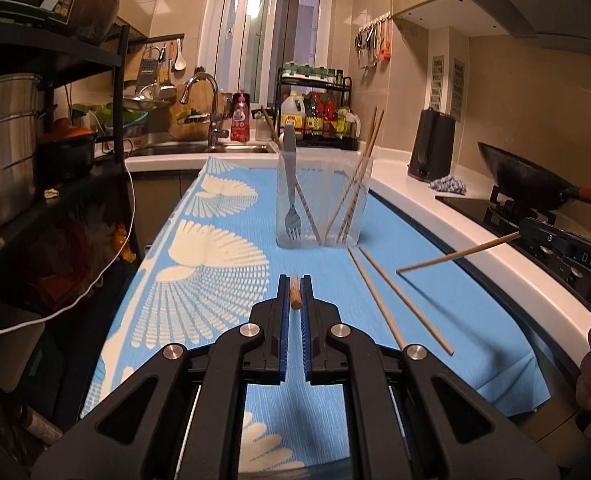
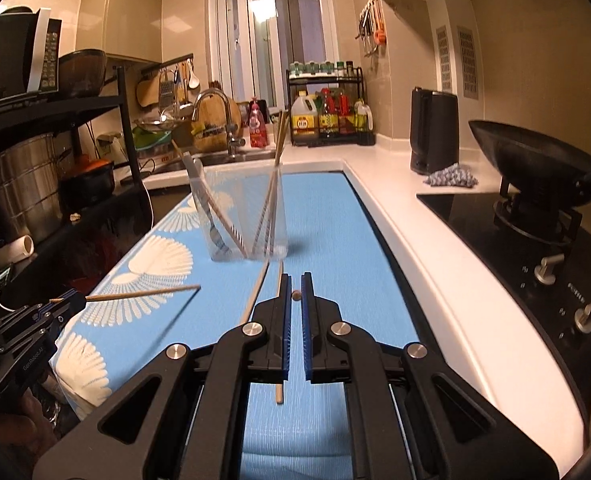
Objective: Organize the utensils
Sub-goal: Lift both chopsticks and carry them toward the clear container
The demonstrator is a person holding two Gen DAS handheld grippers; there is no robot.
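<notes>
**Gripping one chopstick in each claw above the blue cloth**

Left wrist view. The left gripper (image 1: 295,294) was clamped narrow on a chopstick (image 1: 295,300) seen end-on between its blue pads. At 12 o'clock from it stood the clear holder (image 1: 324,196) on the blue patterned cloth (image 1: 223,264), containing a fork (image 1: 291,200), tines down, and several chopsticks. Two loose chopsticks (image 1: 399,300) lay on the cloth at 2 o'clock, just beside the holder's base. At 3 o'clock the right gripper (image 1: 535,234) held a second chopstick (image 1: 455,255) pointing toward the cloth.

Right wrist view. The right gripper (image 2: 295,296) was closed on a chopstick tip (image 2: 295,295). The holder (image 2: 247,216) stood at 11 o'clock, and the loose chopsticks (image 2: 280,344) ran beneath the fingers. At 9 o'clock the left gripper (image 2: 61,304) held its chopstick (image 2: 143,293) level.
</notes>
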